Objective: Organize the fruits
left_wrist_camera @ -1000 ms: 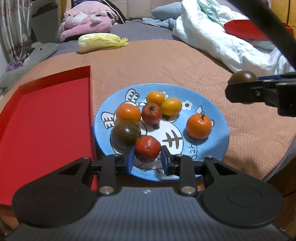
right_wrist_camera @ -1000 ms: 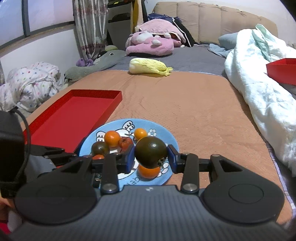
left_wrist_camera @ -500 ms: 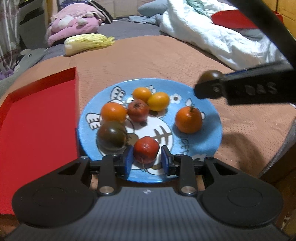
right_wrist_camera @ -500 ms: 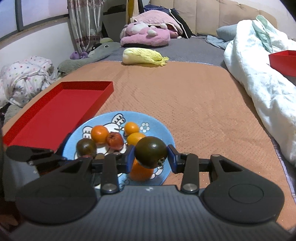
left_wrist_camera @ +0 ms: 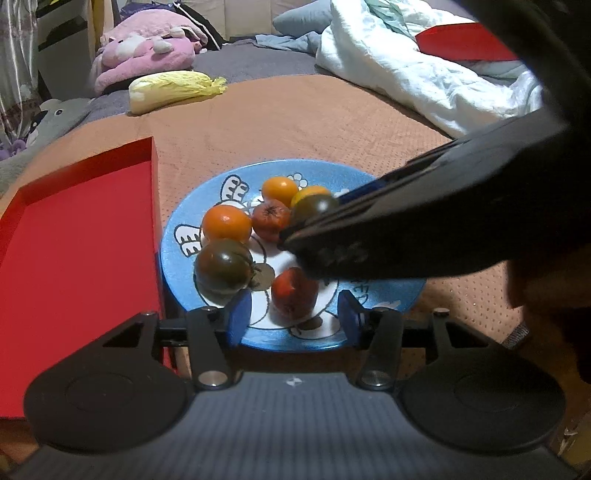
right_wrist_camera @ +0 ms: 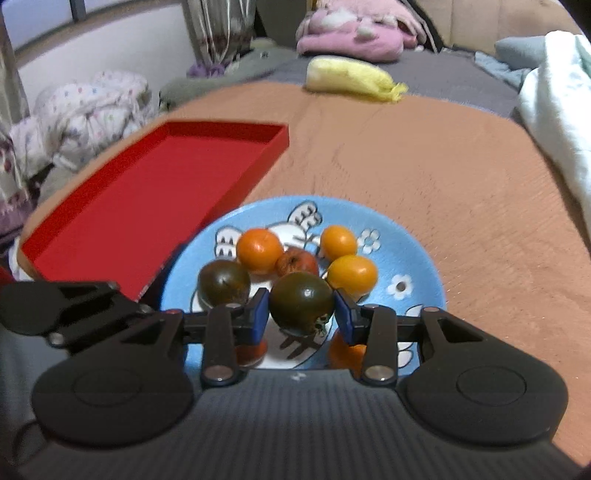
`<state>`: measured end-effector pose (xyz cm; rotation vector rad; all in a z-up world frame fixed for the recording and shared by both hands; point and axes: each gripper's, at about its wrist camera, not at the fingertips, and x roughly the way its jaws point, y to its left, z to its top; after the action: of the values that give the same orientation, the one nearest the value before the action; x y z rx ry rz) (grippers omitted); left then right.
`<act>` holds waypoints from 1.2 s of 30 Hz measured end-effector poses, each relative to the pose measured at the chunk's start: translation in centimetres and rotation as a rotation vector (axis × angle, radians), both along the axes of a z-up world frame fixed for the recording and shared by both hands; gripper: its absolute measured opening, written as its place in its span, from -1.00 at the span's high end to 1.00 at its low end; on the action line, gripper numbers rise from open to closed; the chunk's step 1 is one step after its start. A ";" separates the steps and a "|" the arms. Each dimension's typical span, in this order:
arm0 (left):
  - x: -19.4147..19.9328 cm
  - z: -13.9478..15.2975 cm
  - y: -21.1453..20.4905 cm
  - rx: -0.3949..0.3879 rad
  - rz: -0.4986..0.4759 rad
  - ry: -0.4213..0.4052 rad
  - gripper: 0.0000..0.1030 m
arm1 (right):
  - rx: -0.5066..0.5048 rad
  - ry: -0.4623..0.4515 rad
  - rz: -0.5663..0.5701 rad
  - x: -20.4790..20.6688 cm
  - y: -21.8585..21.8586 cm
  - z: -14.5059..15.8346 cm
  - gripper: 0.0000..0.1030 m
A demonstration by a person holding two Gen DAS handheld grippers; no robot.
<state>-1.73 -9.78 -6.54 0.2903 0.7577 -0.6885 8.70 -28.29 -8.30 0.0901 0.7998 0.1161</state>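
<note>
A blue cartoon plate holds several fruits: oranges, red tomatoes and a dark green tomato. My right gripper is shut on a second dark green tomato and holds it just above the plate's middle. My left gripper is open at the plate's near rim. A red tomato lies on the plate between its fingers, apart from both pads.
A red tray lies left of the plate on the brown cover. A yellow-white cabbage lies at the far edge. A white duvet and a red box are far right. Plush toys lie behind.
My left gripper has opened and let go of the red tomato, which rests on the plate. My right gripper has moved left and down over the plate with the dark tomato.
</note>
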 end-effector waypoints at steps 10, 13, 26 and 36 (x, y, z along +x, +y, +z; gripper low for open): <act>-0.1 0.7 1.1 -0.021 0.020 0.000 -0.23 | -0.033 0.016 0.018 0.4 0.6 0.6 -0.63; -0.1 1.4 1.6 -0.038 0.039 0.005 -0.31 | -0.029 -0.010 0.010 -0.9 0.0 2.1 -0.63; -1.9 4.6 5.8 -0.183 0.207 0.067 -0.74 | 0.046 -0.065 -0.163 -10.8 -2.7 5.4 -0.62; -4.5 6.6 7.3 -0.183 0.253 0.038 -0.86 | 0.032 0.008 -0.072 -14.1 0.7 4.1 -0.63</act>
<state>-6.22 -2.46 0.09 0.0136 0.7467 -0.5198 -5.35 -27.58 -4.23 0.1500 0.8016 0.0605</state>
